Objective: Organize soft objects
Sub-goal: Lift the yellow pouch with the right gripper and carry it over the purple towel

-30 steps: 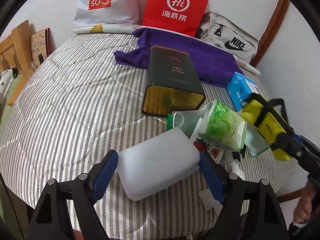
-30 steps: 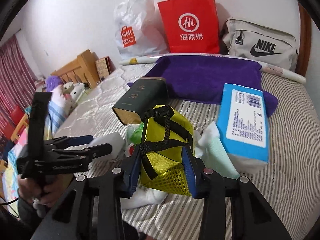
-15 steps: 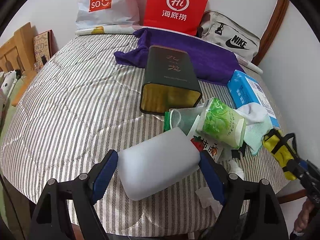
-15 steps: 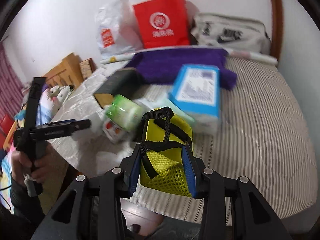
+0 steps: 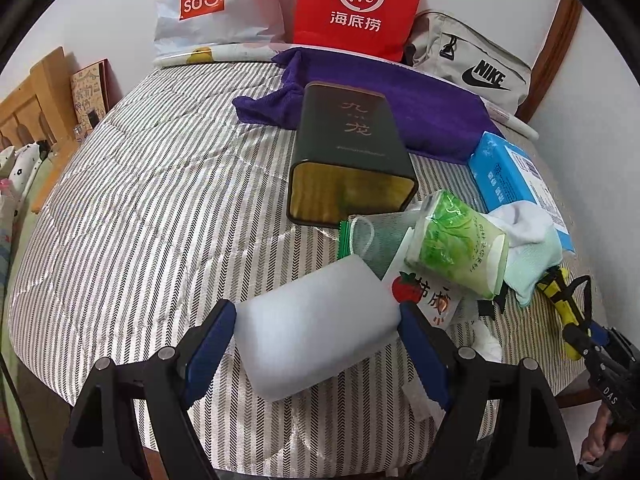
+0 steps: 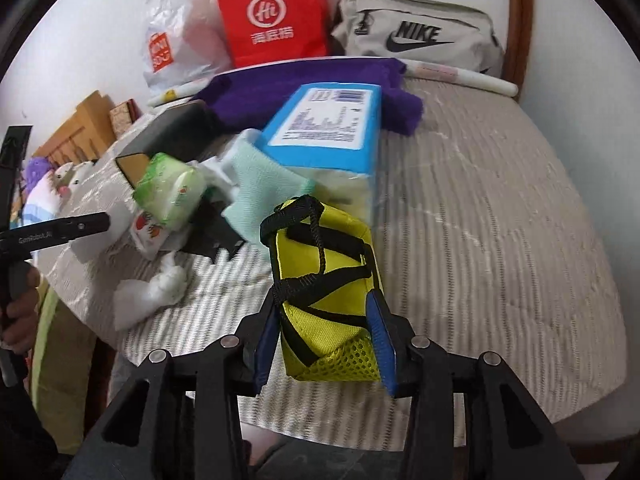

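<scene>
The right hand-held gripper (image 6: 325,354), its jaws just easing wider yet grasping the yellow pouch (image 6: 326,300), holds it long axis pointing away over the bed's (image 6: 500,216) near edge, while the left hand-held gripper (image 5: 318,350) clasps the foam block (image 5: 316,326).

The left tool (image 5: 318,354) is clamped on a white foam block (image 5: 316,330). The right tool (image 6: 326,344), its jaws just loosened slightly, is closed around a yellow pouch (image 6: 324,276).

This is a bedroom in a home, with a striped bed (image 5: 140,208), a wooden headboard (image 5: 36,92) and shopping bags (image 5: 356,4).
</scene>
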`<state>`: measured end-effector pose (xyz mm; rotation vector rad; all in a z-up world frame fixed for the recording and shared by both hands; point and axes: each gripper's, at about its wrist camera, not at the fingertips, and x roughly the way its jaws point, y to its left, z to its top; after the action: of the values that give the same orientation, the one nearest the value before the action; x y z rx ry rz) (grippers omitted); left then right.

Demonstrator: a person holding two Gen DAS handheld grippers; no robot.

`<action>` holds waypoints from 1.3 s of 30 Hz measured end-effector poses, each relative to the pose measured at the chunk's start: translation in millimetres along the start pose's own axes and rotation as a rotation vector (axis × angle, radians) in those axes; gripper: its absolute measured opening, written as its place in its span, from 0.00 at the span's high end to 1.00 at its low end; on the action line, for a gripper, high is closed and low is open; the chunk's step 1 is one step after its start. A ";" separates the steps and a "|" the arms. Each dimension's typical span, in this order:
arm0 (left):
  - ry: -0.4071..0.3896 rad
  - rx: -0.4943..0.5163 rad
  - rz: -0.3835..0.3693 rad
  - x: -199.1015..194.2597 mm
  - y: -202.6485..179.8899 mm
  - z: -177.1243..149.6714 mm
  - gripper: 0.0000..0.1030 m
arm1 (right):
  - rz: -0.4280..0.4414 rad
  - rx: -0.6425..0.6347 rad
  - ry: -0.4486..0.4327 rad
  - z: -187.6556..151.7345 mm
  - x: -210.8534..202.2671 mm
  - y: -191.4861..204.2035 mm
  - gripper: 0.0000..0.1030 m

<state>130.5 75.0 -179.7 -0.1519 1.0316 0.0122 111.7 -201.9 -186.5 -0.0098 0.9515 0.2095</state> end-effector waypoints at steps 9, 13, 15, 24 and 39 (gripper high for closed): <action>0.002 0.004 0.011 1.8 -0.2 2.1 0.21 | -0.049 0.040 0.022 0.2 8.7 -17.6 0.60; -0.028 0.009 0.023 -6.7 -0.2 4.5 0.21 | -0.044 0.001 0.009 1.6 3.4 -8.8 0.63; -0.044 0.011 0.022 -13.3 -0.2 6.8 0.21 | -0.018 0.003 -0.012 5.2 -7.3 -7.2 0.64; -0.100 0.011 0.008 -41.5 -0.2 21.3 0.21 | 0.033 -0.019 -0.087 23.4 -45.9 4.0 0.65; -0.136 0.024 -0.026 -60.1 -5.2 54.9 0.21 | 0.073 -0.037 -0.171 68.7 -71.4 10.3 0.65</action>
<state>146.9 80.7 -100.0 -0.1407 0.8939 -0.0137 125.1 -197.3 -87.9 0.0086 0.7785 0.2903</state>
